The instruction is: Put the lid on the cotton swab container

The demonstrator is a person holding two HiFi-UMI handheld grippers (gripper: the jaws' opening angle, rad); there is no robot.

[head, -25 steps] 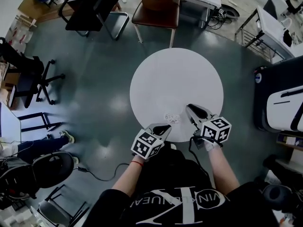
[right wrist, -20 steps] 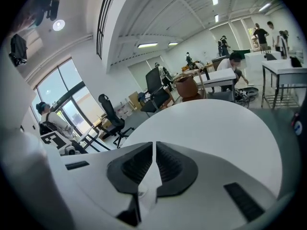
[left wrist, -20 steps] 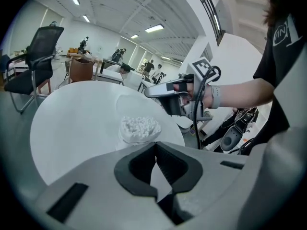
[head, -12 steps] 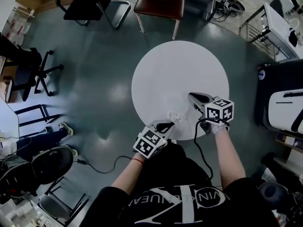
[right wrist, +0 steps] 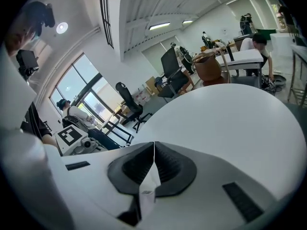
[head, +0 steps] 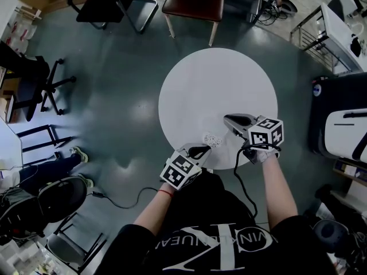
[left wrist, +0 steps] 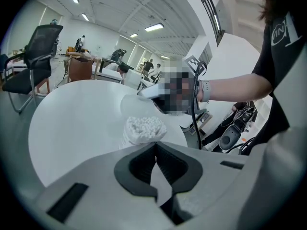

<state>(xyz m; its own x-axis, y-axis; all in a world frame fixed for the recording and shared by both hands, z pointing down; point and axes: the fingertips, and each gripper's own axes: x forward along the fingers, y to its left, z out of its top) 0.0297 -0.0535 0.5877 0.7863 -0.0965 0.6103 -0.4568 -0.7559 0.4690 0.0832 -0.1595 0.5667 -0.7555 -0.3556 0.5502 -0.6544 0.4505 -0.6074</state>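
The cotton swab container point(head: 212, 139) stands uncovered near the round white table's point(head: 200, 85) front edge, packed with white swabs. In the left gripper view the container point(left wrist: 143, 127) is just beyond my left gripper point(left wrist: 155, 146), whose jaws are shut on nothing. My left gripper point(head: 199, 151) sits at the table's rim, touching nothing. My right gripper point(head: 227, 119) hovers to the container's right, apart from it, and in its own view the right gripper point(right wrist: 154, 145) is shut with bare tabletop ahead. A faint pale round shape point(left wrist: 135, 103) lies beyond the swabs; I cannot tell if it is the lid.
A brown chair point(head: 195, 2) and a black office chair point(head: 109, 2) stand beyond the table's far side. Desks and cables fill the back right. A dark cabinet with a white case point(head: 344, 130) is at the right. The grey floor surrounds the table.
My right gripper has moved a little farther onto the table, away from the front edge. The left gripper and the container have hardly shifted.
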